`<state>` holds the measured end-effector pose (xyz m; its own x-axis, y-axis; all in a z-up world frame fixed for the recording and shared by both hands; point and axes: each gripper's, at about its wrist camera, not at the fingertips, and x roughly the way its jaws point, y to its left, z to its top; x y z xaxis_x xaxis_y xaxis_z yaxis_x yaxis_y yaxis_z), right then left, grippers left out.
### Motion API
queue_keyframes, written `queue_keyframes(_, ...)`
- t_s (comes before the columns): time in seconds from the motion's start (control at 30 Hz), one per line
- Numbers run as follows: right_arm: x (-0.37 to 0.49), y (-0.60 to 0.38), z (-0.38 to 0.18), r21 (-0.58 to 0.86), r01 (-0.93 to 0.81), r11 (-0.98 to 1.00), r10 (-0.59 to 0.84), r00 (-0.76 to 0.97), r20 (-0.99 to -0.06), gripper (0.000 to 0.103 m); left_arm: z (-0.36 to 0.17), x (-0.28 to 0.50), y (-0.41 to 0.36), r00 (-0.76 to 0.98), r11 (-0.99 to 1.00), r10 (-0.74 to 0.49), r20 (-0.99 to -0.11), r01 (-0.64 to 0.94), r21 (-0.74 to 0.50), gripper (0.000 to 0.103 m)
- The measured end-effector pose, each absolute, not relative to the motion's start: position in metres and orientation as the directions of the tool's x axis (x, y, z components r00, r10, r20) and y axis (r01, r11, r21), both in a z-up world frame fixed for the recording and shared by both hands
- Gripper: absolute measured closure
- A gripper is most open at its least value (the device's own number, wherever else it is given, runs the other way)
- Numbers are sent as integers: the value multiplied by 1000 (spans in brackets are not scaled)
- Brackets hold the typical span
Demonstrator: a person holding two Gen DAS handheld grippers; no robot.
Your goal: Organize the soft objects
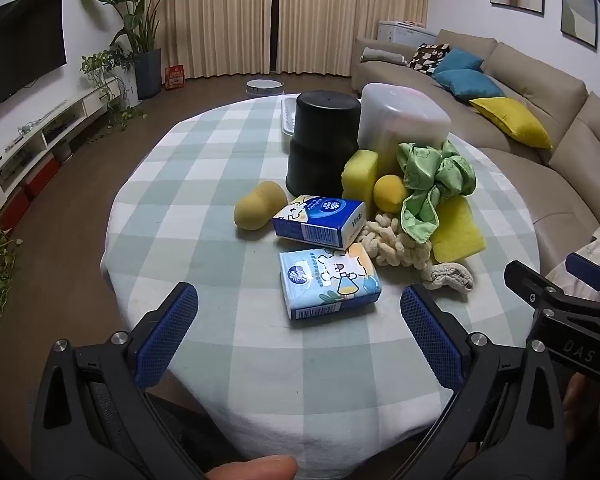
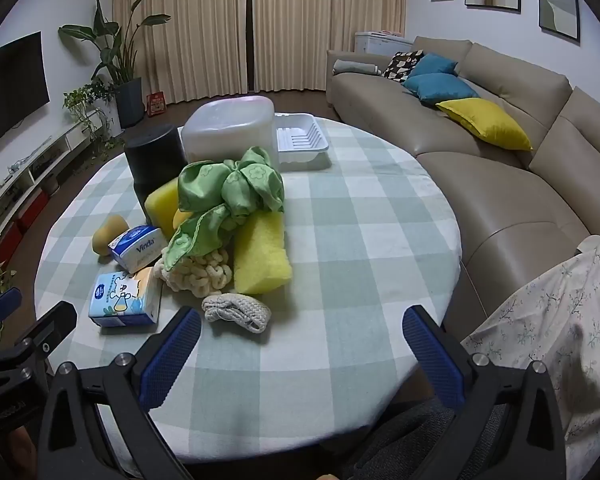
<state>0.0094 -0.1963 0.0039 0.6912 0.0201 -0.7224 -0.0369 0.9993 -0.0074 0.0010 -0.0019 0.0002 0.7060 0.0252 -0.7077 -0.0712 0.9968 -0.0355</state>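
Observation:
A pile of soft things lies on the checked round table (image 1: 228, 152): a green cloth (image 1: 432, 184) (image 2: 228, 192), yellow sponges (image 1: 458, 232) (image 2: 262, 256), a cream knotted rope (image 1: 392, 244) (image 2: 198, 276), a small knitted pouch (image 1: 450, 276) (image 2: 236, 312), a tan sponge (image 1: 258, 208), a yellow ball (image 1: 390, 194) and two tissue packs (image 1: 328, 284) (image 1: 320, 222). My left gripper (image 1: 298, 316) is open and empty, just short of the nearer tissue pack. My right gripper (image 2: 300, 340) is open and empty, near the pouch at the table's front edge.
An upturned black bin (image 1: 324, 144) (image 2: 154, 160) and an upturned clear plastic box (image 1: 404, 120) (image 2: 228, 132) stand behind the pile. A white tray (image 2: 300, 140) lies at the far side. A beige sofa (image 2: 500, 152) with cushions runs along the right. The right gripper's body shows at the left wrist view's right edge (image 1: 560, 300).

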Motion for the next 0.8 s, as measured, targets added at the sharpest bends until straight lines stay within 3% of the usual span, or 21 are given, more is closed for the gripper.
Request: queue_keyframes(0.8, 9, -198, 2, -10, -36, 999, 17, 691, -723, 0, -6, -2, 2, 703, 996, 21, -711, -75, -45, 0)
